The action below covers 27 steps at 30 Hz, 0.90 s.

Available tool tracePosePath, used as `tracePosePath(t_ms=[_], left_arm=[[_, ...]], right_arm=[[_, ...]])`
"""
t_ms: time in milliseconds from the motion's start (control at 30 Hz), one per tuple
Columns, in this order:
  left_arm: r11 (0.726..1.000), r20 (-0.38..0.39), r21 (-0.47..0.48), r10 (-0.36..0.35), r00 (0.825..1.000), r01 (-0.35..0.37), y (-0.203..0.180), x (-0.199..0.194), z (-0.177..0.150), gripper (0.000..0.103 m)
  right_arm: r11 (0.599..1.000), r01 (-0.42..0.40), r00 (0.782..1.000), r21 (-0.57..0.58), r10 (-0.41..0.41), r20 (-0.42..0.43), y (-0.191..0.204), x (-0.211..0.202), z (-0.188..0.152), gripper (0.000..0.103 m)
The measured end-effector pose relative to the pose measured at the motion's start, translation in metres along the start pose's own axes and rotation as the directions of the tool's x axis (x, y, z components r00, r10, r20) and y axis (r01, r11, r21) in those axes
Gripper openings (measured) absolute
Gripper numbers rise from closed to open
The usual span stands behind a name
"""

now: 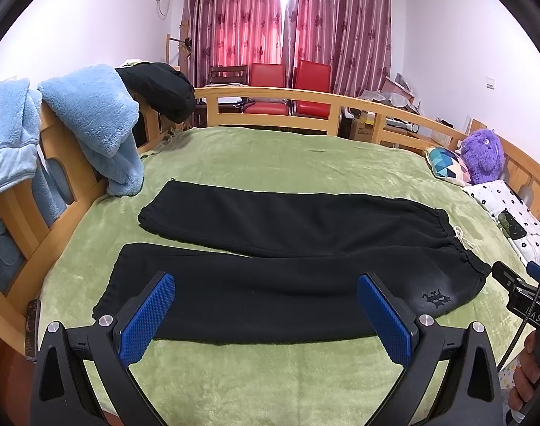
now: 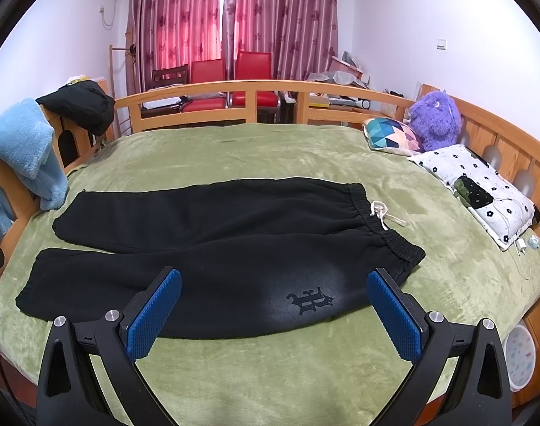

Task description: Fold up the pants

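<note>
Hovering above near edge of bed [image 1: 234, 372], both sets of jaws released, empty. Pants [image 2: 216, 266] flat just ahead, long axis crosswise, waistband right, cuffs left. Right gripper [image 2: 274, 314] nearer waistband; left gripper [image 1: 266, 316] nearer cuffs.

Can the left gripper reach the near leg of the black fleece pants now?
Probably yes: the left gripper is open above the near leg of the black fleece pants, with nothing between them.
</note>
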<state>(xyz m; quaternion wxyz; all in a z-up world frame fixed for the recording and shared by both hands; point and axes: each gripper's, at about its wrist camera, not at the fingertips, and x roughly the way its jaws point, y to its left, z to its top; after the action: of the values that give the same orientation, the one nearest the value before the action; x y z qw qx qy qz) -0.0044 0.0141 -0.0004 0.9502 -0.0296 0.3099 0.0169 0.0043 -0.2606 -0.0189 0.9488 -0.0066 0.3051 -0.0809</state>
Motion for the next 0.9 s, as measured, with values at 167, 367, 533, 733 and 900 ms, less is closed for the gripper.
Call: tracePosePath(t_ms=[167, 367, 533, 733, 900], left_arm=[[1.0, 0.003, -0.011, 0.001, 1.0, -0.001, 0.0019, 0.0022, 0.0009, 0.103], [1.0, 0.002, -0.012, -0.003, 1.0, 0.003, 0.0043, 0.0039, 0.0004, 0.103], [1.0, 0.003, -0.012, -0.006, 1.0, 0.006, 0.0042, 0.0058, 0.0, 0.103], [1.0, 0.014, -0.005, -0.011, 1.0, 0.011, -0.0006, 0.0066, -0.0011, 0.103], [1.0, 0.029, -0.011, 0.011, 1.0, -0.011, -0.0026, 0.0076, -0.0035, 0.103]], right_arm=[[1.0, -0.002, 1.0, 0.003, 0.002, -0.001, 0.0015, -0.0007, -0.0009, 0.103], [1.0, -0.011, 1.0, 0.006, 0.011, 0.001, 0.0008, 0.0033, -0.0041, 0.103], [1.0, -0.019, 1.0, 0.009, 0.018, 0.004, 0.0025, 0.0022, -0.004, 0.103], [1.0, -0.024, 1.0, 0.003, 0.024, 0.011, 0.0046, -0.0013, -0.0035, 0.102], [0.999, -0.043, 0.999, 0.006, 0.043, 0.012, 0.0032, -0.0022, -0.0026, 0.103]])
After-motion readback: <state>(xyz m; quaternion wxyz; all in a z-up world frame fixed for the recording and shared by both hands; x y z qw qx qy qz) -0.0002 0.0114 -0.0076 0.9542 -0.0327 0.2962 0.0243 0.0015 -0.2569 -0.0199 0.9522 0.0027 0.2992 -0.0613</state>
